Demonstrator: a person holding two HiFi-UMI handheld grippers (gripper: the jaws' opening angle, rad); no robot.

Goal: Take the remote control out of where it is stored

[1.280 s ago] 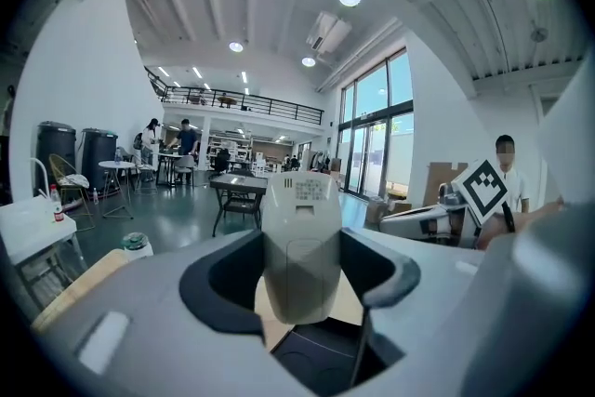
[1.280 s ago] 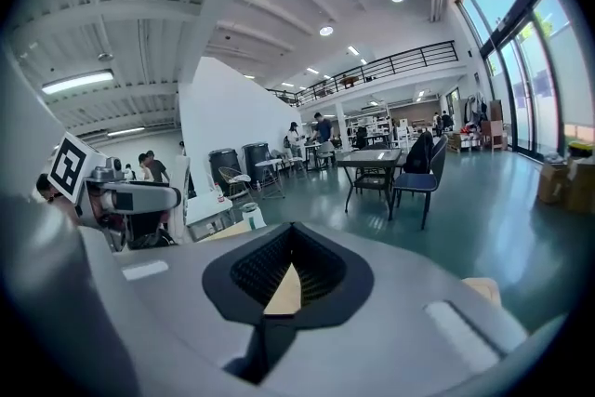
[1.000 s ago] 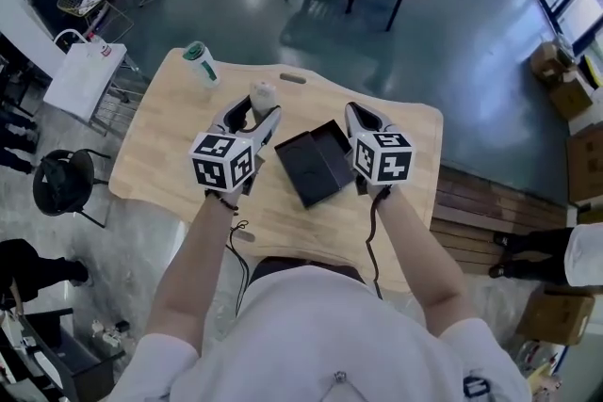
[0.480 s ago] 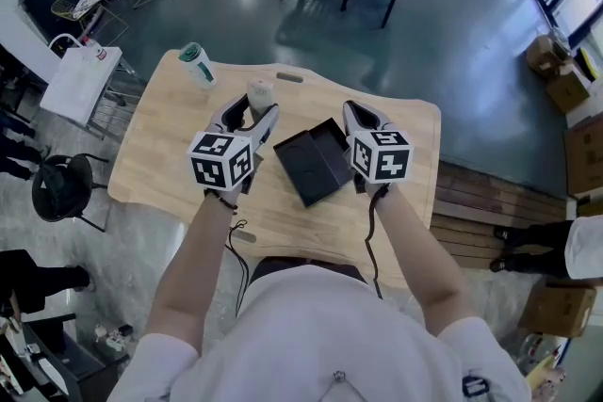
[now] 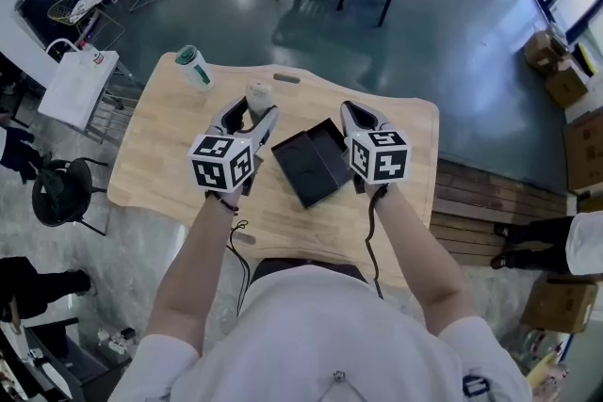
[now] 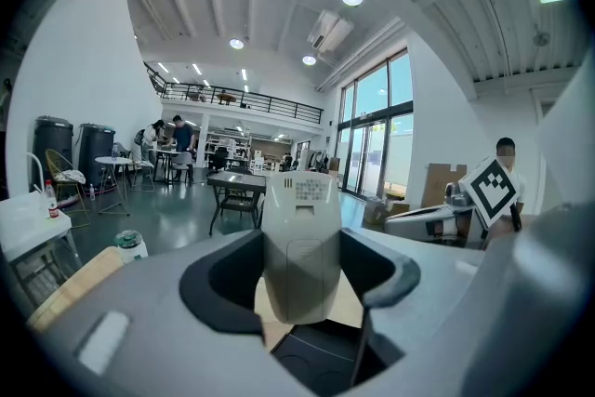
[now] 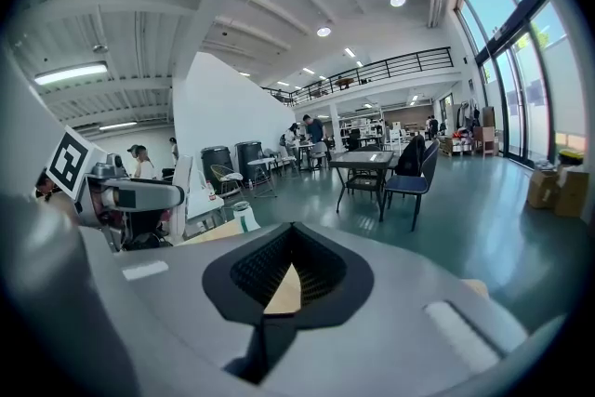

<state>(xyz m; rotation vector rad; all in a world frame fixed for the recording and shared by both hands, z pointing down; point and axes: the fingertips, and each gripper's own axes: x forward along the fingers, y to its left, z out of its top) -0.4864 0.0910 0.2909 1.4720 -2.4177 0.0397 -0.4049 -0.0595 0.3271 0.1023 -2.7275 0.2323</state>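
Observation:
A pale grey remote control stands upright between the jaws of my left gripper, which is shut on its lower end. In the left gripper view the remote fills the centre, above the open black box. That black box lies open on the wooden table between the two grippers, its lid part to the front left. My right gripper hovers at the box's right side, shut with nothing held; its pads meet in the right gripper view.
A white bottle with a green cap stands at the table's far left corner. A slot handle is cut near the far edge. Chairs and tables stand on the floor beyond, and cardboard boxes at the right.

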